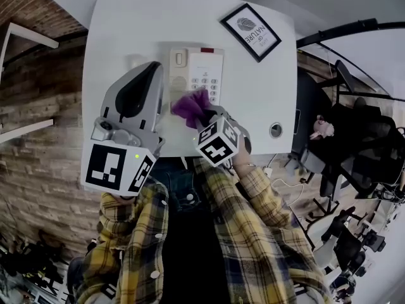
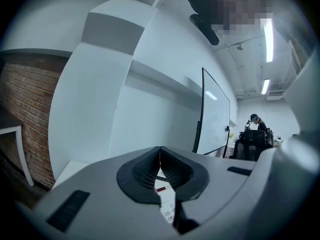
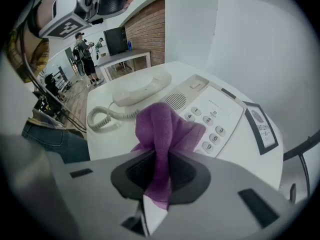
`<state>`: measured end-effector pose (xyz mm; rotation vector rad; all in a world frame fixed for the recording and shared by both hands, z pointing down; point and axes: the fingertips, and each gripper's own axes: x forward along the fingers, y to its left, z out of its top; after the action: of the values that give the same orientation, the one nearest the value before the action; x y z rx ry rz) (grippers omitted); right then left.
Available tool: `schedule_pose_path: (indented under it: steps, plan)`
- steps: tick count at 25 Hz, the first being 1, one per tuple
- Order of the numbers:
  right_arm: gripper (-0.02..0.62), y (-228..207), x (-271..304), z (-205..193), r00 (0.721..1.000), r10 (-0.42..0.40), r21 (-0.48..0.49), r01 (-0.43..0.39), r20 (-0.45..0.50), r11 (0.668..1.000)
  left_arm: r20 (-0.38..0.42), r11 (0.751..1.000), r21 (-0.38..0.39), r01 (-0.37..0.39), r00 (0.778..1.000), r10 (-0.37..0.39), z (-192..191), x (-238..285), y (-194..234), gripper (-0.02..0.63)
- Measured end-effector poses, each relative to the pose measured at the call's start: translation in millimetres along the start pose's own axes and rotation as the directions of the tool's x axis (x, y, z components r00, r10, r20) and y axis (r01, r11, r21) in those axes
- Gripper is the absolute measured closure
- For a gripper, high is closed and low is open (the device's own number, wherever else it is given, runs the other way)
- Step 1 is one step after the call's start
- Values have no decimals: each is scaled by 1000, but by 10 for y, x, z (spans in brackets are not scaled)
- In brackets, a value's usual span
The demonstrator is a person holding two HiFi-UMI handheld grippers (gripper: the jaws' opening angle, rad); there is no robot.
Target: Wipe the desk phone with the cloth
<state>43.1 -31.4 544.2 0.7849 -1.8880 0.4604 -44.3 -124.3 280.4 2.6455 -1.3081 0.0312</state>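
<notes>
Purple cloth (image 3: 167, 129), bunched, pinched upright between right gripper (image 3: 157, 166) jaws, hanging over near edge of cream desk phone (image 3: 212, 111). Left gripper (image 2: 160, 164) jaws together, empty. Handset (image 3: 142, 89) lies beside phone on white table (image 1: 126, 24). Framed print (image 1: 251, 31) beyond.

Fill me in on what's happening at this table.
A person holds a gripper in each hand over a white table. The right gripper is shut on a purple cloth, held over the desk phone keypad. The left gripper is shut and empty, beside the phone. The handset lies off the base.
</notes>
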Motion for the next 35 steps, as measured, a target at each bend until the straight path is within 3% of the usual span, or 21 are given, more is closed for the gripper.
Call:
schedule_pose_path:
  steps: [7,15,21,35]
  plan:
    - [532,-130,-131,18,999,-33,44,31,43,999,6,1000,4,12,1000,-12,47,37,2,591]
    - [532,-955,-468,423,976,-180,52,175,125,983,6,1000,14,27,1000,-27,81,115,-22,591]
    - [532,-1392,-396,748,963,-233,23,232,136,973,-3,1000,13,19,1000,-19,81,113,25,591]
    - [534,-1527,-64,688,981,-185,76,181,64,981,-10,1000,5,-7,1000,7,53,135,153,591]
